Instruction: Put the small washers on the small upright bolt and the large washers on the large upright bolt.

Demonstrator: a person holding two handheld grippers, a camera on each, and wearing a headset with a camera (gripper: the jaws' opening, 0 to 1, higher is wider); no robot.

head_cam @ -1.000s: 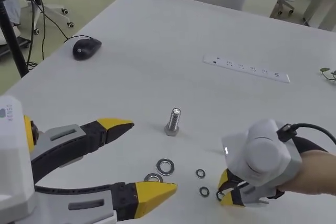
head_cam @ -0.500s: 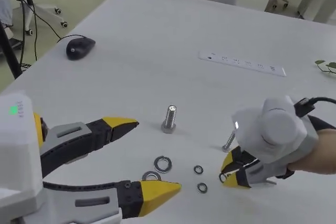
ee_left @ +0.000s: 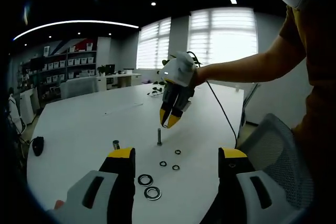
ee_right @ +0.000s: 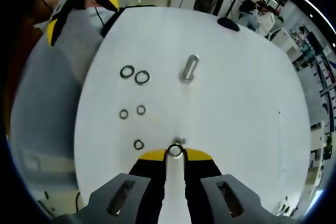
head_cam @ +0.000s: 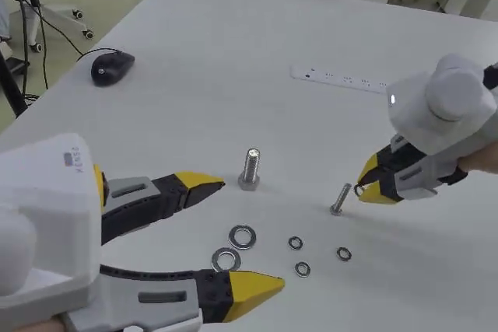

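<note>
right gripper (head_cam: 364, 186) clamped shut on a small washer (ee_right: 175, 151), held just over the small bolt (head_cam: 340, 199) | left gripper (head_cam: 250, 235) spread wide, nothing gripped | large washers (head_cam: 242, 235) seen flat between its jaws

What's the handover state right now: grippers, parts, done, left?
Right hand-held gripper: shut on a small washer, close by the top of the small bolt, not on it yet.
Left hand-held gripper: open, holding nothing, low near the large washers.
Three small washers and both large washers lie loose on the table; the large bolt stands bare.
Done: nothing seated on either bolt.
Left: seat the held one, then three small, then two large.
</note>
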